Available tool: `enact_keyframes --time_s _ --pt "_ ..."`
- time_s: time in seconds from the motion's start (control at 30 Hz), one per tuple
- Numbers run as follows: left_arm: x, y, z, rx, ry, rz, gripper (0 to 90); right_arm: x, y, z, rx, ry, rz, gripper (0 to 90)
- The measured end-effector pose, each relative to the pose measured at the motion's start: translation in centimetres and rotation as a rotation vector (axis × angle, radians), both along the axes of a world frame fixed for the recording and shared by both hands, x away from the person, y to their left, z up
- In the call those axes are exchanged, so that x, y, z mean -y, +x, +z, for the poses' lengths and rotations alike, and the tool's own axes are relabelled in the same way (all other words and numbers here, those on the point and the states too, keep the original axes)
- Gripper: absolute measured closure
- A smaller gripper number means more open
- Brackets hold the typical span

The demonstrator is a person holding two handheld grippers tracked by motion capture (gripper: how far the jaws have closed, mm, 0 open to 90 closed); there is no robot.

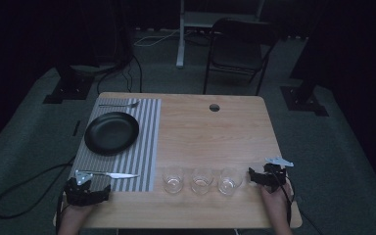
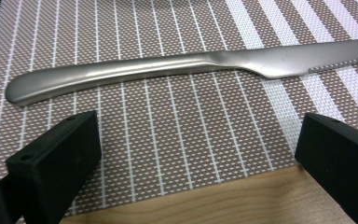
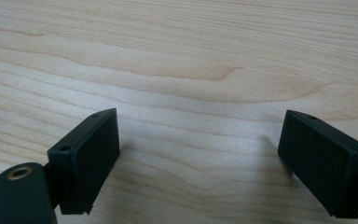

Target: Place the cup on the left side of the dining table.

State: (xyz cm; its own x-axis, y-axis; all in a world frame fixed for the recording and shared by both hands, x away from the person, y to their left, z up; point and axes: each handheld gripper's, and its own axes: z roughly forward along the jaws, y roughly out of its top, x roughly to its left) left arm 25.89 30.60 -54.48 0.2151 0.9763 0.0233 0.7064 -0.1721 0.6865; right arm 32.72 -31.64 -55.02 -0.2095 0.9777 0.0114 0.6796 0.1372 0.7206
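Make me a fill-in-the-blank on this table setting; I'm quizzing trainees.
1. The knife lies on the striped ____.
2. The black plate sits between the knife and the ____.
3. ____ clear glasses stand in a row on the table.
4. The left gripper is ____.

Missing words: placemat; spoon; Three; open

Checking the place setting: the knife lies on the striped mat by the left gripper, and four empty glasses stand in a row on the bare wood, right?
Not quite: three glasses stand in that row, as the high view shows. The knife does lie on the striped mat by the left gripper.
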Motion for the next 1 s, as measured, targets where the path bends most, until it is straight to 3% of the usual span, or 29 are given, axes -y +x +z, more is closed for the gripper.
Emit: enact_keyframes --time_s 0.4,0.73,1.0 --pt "0.1 -0.4 0.2 0.012 0.007 -0.031 3.0 0.0 0.0 0.0 0.0 0.0 0.0 12.1" --pt "0.8 -0.9 1.0 0.055 -0.024 -0.095 3.0 0.0 0.0 0.0 0.0 0.0 0.0 12.2" --pt "1.1 -1.0 1.2 0.064 -0.038 -0.125 3.0 0.0 0.0 0.0 0.0 0.0 0.0 12.2"
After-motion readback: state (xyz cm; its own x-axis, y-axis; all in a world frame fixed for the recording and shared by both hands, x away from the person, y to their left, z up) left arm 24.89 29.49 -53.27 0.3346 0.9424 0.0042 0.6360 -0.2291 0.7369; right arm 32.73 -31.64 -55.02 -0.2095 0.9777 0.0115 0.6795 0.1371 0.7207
